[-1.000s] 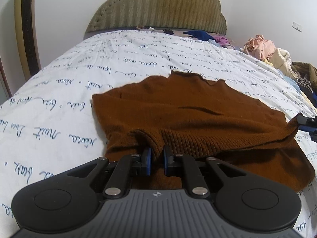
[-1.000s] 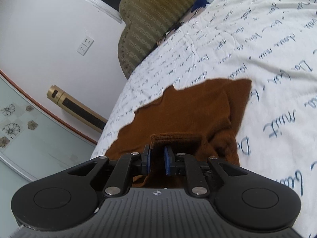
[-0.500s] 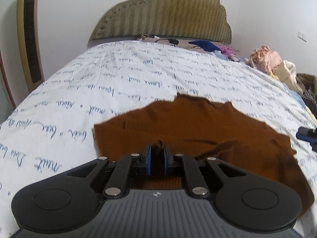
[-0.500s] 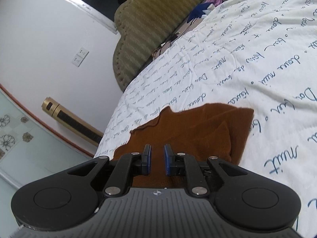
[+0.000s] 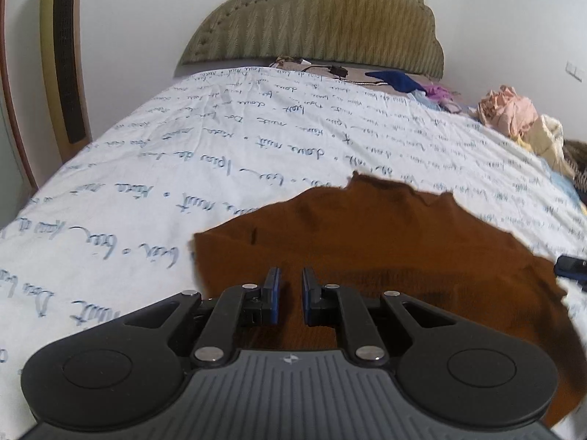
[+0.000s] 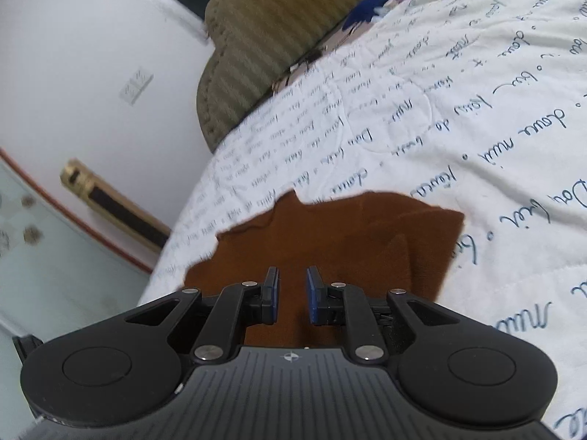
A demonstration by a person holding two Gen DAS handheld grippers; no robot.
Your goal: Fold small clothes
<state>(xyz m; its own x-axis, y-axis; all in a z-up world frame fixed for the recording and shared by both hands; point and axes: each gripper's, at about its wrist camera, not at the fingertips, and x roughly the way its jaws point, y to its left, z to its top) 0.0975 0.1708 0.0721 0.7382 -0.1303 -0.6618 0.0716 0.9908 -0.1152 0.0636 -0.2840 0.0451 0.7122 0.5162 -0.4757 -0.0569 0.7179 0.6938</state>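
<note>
A brown knit garment (image 5: 385,242) lies folded flat on the bed's white sheet with blue script (image 5: 183,168). It also shows in the right wrist view (image 6: 348,234). My left gripper (image 5: 291,275) is open and empty, just above the garment's near part. My right gripper (image 6: 292,275) is open and empty, also over the garment's near edge. The tip of the right gripper shows at the right edge of the left wrist view (image 5: 572,264).
An olive padded headboard (image 5: 330,18) stands at the far end. Loose clothes (image 5: 513,117) are piled on the bed's right side, with blue and purple items (image 5: 400,80) near the headboard. A gold tower unit (image 5: 64,66) stands left of the bed.
Both grippers held the garment's ribbed edge and carried it forward over the garment. Both have let go and now stand open; the cloth lies flat.
</note>
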